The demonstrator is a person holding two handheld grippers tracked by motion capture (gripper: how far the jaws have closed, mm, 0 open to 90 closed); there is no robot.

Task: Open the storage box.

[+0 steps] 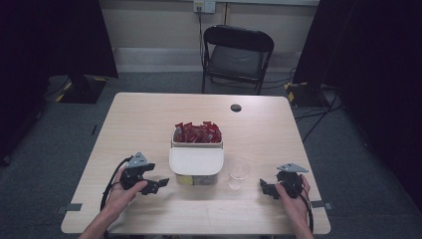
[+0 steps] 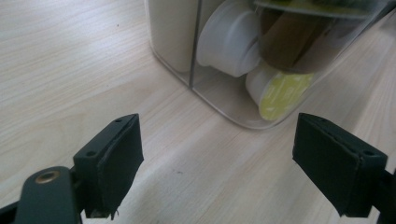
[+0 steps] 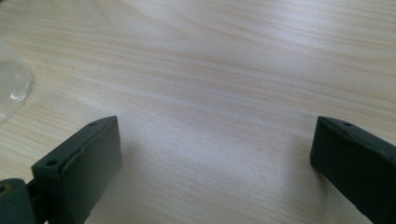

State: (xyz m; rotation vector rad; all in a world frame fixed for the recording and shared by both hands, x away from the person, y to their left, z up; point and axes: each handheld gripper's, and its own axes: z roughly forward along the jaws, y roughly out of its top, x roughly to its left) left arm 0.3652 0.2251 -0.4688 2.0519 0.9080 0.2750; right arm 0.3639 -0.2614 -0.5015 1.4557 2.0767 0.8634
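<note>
In the lower left of the high view, the left gripper [image 1: 158, 184] has its jaws spread wide, gripping nothing, aimed at the clear container [image 1: 196, 165] at centre. Lower right, the right gripper [image 1: 267, 188] gapes equally empty beside what looks like a clear cup [image 1: 238, 173].

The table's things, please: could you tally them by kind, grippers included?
Grippers: 2, left gripper and right gripper, both open
Storage box with red packets and pods: 1
Clear cup: 1
Total: 4
</note>
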